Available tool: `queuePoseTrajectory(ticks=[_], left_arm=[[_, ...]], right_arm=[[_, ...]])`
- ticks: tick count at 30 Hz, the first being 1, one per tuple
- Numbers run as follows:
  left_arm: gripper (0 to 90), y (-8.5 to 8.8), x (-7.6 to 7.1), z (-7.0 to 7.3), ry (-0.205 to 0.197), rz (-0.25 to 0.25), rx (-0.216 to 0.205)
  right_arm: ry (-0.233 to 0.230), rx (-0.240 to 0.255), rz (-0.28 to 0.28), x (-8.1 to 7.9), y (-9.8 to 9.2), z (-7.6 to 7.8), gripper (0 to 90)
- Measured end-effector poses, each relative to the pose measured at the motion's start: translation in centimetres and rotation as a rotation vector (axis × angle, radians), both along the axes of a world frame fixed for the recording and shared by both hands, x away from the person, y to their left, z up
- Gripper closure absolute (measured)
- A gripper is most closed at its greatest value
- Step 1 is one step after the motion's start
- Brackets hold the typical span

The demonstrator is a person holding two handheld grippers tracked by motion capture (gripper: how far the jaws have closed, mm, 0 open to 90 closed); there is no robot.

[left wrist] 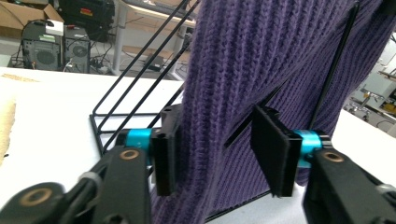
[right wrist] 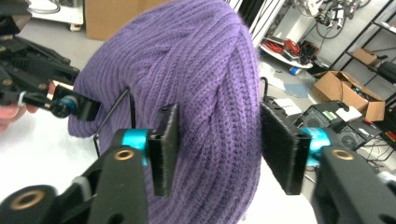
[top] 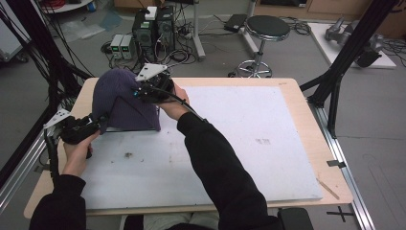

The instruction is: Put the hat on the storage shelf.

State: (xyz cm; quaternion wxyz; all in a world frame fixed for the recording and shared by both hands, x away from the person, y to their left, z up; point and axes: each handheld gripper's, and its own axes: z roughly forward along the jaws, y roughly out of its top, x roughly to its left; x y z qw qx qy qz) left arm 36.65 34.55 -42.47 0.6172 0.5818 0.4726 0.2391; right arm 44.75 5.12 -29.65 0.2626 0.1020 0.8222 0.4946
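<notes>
Black sleeves and two hands come in from the bottom of the high view, each hand holding a two-jaw gripper over a pale wooden counter [top: 306,115] covered by a white sheet [top: 239,143].

A purple knitted hat [top: 119,98] stands upright at the far left of the counter, pulled over a black wire frame [left wrist: 122,91] whose base rests on the white sheet.

Left gripper [top: 98,125] sits low at the hat's near left edge. In the left gripper view its jaws are released: they stand apart with a fold of the hat's ribbed lower edge [left wrist: 219,154] between them. The left pad lies against the knit; the right pad stands clear of it.

Right gripper [top: 143,91] is at the hat's right side, near the top. In the right gripper view its jaws are likewise released, spread on either side of the hat's rounded crown [right wrist: 210,130], with a visible gap at the right pad. The left gripper shows farther off in that view, at the hat's far edge.

Behind the counter, on the floor, stand computer towers [top: 153,28] and a round black stool [top: 265,28].
</notes>
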Motion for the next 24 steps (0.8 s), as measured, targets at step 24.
queuePoseTrajectory(ticks=[24], left_arm=[[20.7, 0.0, -1.3, 1.3, -0.056, 0.164, 0.097]], right_arm=[[0.077, 0.087, -0.073, 0.4, -1.1, 0.6, 12.1]])
